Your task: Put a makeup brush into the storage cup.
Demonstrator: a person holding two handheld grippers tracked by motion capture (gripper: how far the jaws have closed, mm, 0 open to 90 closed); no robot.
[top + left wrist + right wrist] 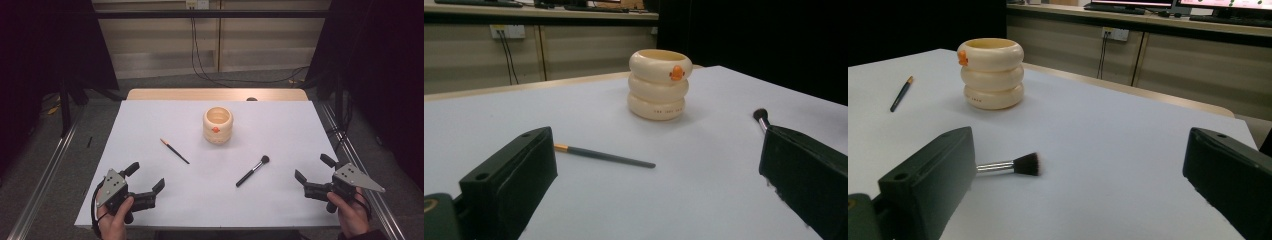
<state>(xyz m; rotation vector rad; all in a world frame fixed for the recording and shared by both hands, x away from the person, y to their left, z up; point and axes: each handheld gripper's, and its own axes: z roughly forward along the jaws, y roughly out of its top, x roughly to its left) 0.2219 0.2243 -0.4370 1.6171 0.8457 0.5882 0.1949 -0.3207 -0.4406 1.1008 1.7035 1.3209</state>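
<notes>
You held both grippers, left [148,177] and right [313,168], jaws apart at the near worktop corners, the pencil [174,150] and makeup brush [252,170] lying between them before the ringed cup [218,125], so reaching for each seemingly came next.

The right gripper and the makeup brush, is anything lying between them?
No. In the high view, bare white table separates the right gripper from the makeup brush.
</notes>
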